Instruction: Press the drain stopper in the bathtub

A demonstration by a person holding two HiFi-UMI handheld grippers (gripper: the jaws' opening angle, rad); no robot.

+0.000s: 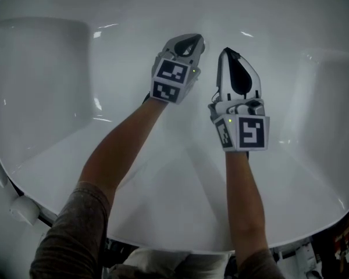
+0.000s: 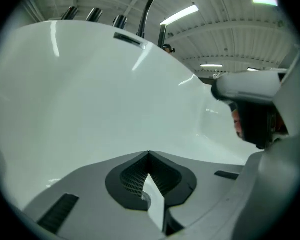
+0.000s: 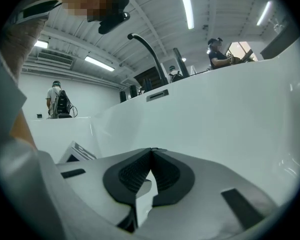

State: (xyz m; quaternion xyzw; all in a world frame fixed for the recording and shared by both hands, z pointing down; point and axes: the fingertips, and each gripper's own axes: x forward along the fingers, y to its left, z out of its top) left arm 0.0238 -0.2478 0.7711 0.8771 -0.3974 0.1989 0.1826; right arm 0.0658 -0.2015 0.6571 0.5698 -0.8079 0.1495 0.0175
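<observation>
A hall with strip ceiling lights (image 3: 186,8) and a few people (image 3: 60,101) standing well beyond the bathtub's far rim forms the background. Nearly everything else in view is the smooth white inside of the bathtub (image 1: 163,202).

Both arms reach down over the bathtub's near edge. The left gripper (image 1: 191,40) and the right gripper (image 1: 228,53) hang side by side above the bathtub's floor, close together but apart. Each gripper's jaws are pressed together at the tips with nothing between them, and only white enamel shows behind.

The drain stopper does not show in any view. It may lie under the grippers or further along the bathtub's floor; I cannot tell which. A curved faucet (image 3: 146,46) and a dark overflow slot (image 3: 156,95) sit on the bathtub's far wall, so the drain is probably on the floor below them.

The step in hand looks like the approach. To do it well:
- Find the stopper first.
- Bring one gripper's closed tips down square on its centre, as a single blunt point.
- Push straight down, not at a slant, since the enamel is slick.
- Hold the other gripper clear.
</observation>
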